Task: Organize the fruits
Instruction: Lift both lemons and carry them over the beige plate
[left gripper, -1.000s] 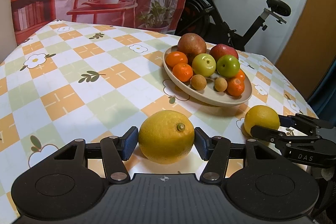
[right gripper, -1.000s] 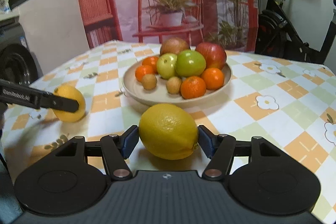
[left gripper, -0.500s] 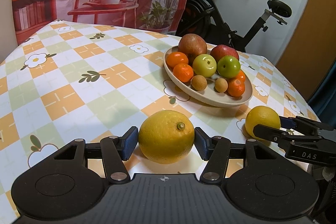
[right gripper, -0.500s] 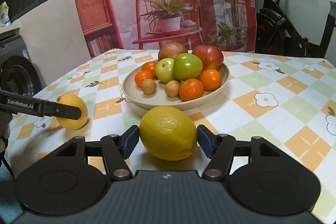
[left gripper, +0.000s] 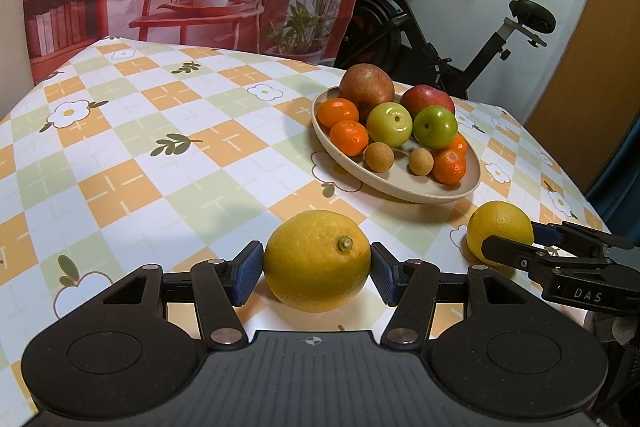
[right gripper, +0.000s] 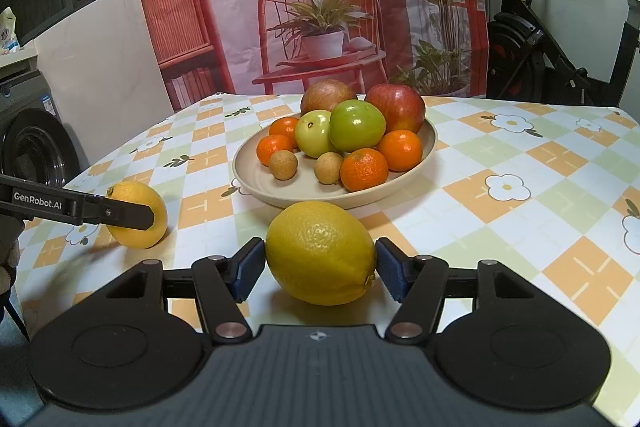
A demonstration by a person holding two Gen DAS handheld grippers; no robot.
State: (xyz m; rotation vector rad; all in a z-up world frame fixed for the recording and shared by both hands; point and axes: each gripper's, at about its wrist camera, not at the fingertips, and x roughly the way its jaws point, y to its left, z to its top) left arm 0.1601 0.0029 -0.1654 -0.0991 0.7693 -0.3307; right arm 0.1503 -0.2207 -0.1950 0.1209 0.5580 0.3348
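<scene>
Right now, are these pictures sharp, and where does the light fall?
Left wrist view: sharp; fisheye bends the table edges; soft shadow lies left of the lemon. Right wrist view: also sharp, edges curved; soft sheen on the green apple; only a faint smear at the left edge.

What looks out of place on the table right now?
Two lemons sit on the tablecloth outside the plate that holds the other fruit: one between the left gripper's pads, one between the right gripper's. Nothing spilled or damaged.
</scene>
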